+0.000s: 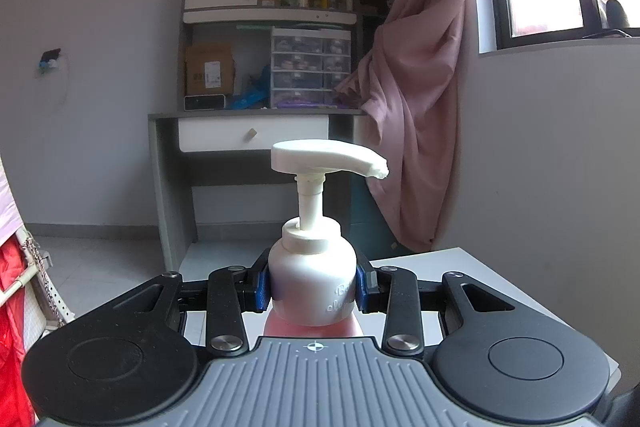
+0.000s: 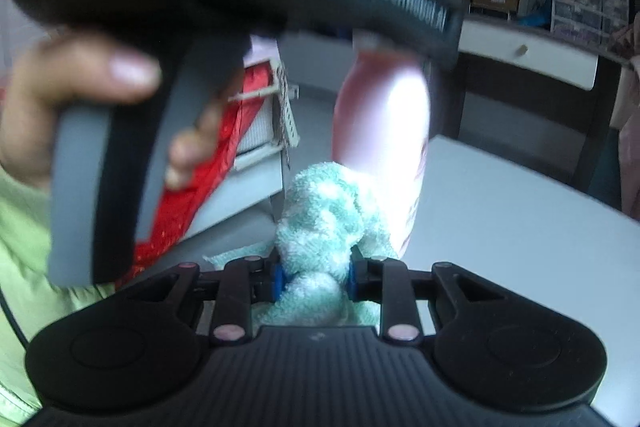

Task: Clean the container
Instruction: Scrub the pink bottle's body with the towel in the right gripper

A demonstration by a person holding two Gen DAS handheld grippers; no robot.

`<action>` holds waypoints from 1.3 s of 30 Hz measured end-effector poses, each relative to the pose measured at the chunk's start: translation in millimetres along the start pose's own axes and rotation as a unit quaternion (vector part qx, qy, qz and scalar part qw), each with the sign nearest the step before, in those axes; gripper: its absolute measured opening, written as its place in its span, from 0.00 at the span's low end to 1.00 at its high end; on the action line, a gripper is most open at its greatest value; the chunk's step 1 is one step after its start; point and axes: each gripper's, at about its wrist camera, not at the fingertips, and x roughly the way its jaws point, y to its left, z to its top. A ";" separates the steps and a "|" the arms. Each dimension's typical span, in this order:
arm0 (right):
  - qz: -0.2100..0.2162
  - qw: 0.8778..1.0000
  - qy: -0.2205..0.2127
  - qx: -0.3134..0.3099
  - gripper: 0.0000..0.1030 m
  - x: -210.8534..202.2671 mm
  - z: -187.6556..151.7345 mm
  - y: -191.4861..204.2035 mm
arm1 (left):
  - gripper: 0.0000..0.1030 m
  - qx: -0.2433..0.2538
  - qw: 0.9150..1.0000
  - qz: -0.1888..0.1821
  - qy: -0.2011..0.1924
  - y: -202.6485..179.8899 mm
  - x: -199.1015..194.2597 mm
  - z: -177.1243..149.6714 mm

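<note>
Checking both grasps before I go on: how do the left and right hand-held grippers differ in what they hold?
The left hand-held gripper clamps the rigid pump bottle upright at its shoulder; the right hand-held gripper pinches a soft, bunched green towel. The towel presses against the bottle's pink side. Both are shut on their loads.

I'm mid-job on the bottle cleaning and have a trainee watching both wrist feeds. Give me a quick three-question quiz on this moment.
1. True or false: the left hand-held gripper is shut on the pump bottle just below its collar.
2. What does the right hand-held gripper hold? A) a sponge B) a green-and-white cloth C) nothing
3. Fill in: in the right wrist view, the cloth lies against the ____ part of the bottle's pink body.

Key: 1 true; 2 B; 3 lower. The pump nozzle carries dried residue at its tip. The white table lies below the bottle.
</note>
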 end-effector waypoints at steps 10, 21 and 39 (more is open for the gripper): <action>-0.021 0.999 -0.047 -0.012 0.27 -12.7 15.6 -1.6 | 0.37 0.005 1.000 -0.002 0.004 -1.0 0.2 1.0; -0.019 1.000 -0.005 0.003 0.27 15.8 0.8 -8.1 | 0.37 0.006 1.000 -0.004 0.009 -1.5 1.5 3.4; -0.019 0.999 0.033 0.025 0.27 22.5 -18.0 2.7 | 0.37 0.010 1.000 -0.005 0.009 -2.4 3.5 4.0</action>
